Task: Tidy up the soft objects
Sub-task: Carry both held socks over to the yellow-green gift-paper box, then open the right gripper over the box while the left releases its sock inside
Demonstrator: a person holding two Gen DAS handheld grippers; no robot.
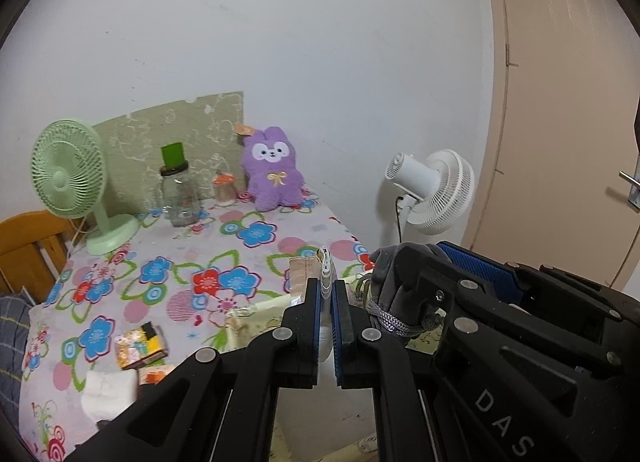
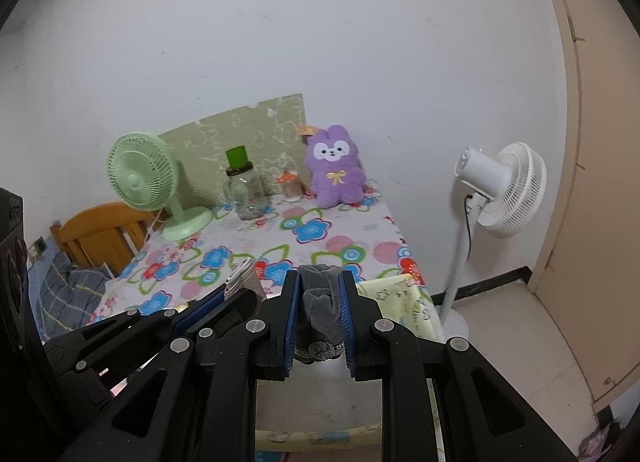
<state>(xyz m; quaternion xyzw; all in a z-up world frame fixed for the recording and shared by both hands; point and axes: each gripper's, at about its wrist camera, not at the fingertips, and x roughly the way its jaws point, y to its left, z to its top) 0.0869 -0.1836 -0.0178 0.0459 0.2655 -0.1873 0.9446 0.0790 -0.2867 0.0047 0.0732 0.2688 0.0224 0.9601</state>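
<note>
Both tongs loaded, carried side by side over the near edge of the table with the flowered cloth (image 1: 224, 246).

Left gripper (image 1: 327, 294): jaws pinched nearly flat on a thin pale piece, clear-looking and whitish, standing up between the pads (image 1: 325, 268). Plastic sleeve or folded cloth, cannot tell through the fisheye.

Right gripper (image 2: 320, 302): jaws narrow, clamped on a bunched grey knit sock with a lace cuff (image 2: 318, 302).

Likely step: bring both to a resting spot. Purple plush bunny (image 1: 272, 170) sits at the far wall, well apart.

To do it well: keep both grips firm until the items are over clear cloth. Stay clear of the glass jar with green lid (image 1: 178, 190) and the small green desk fan (image 1: 70, 182). Lower before releasing; limp fabric drapes and snags on pads.
</note>
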